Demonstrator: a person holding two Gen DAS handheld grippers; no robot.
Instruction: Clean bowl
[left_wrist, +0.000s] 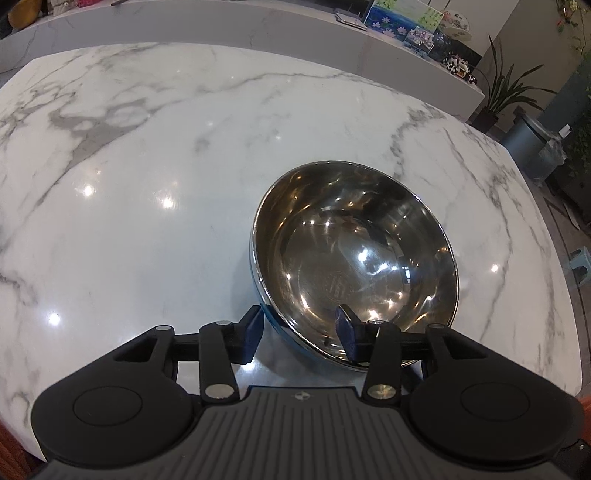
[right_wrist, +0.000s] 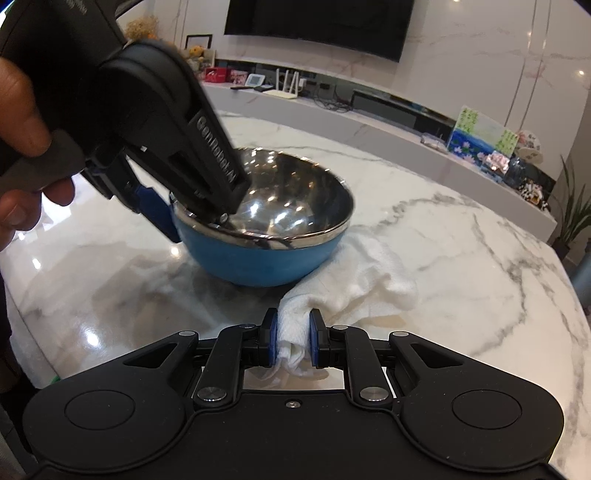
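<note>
We are examining a bowl (right_wrist: 258, 254), blue outside and polished steel inside, which is sitting upright on a white marble table (left_wrist: 147, 166). The left gripper (left_wrist: 301, 325) is straddling the near rim of the bowl: one finger is standing outside the blue wall and the other inside the steel basin. Its jaws are standing partly apart around the rim; in the left wrist view we are seeing a clear gap between the pads and the wall, so nothing is being pressed. In the right wrist view a hand (right_wrist: 22, 147) is holding that gripper from the left edge. The right gripper (right_wrist: 291, 334) is holding its jaws narrowly clamped on a bunched end of a white cloth (right_wrist: 354, 280). The rest of the cloth is lying spread on the table, reaching to the right side of the bowl, with its far edge running behind the base. The basin is looking shiny, reflecting ceiling lights, with a stamped mark at its bottom
</note>
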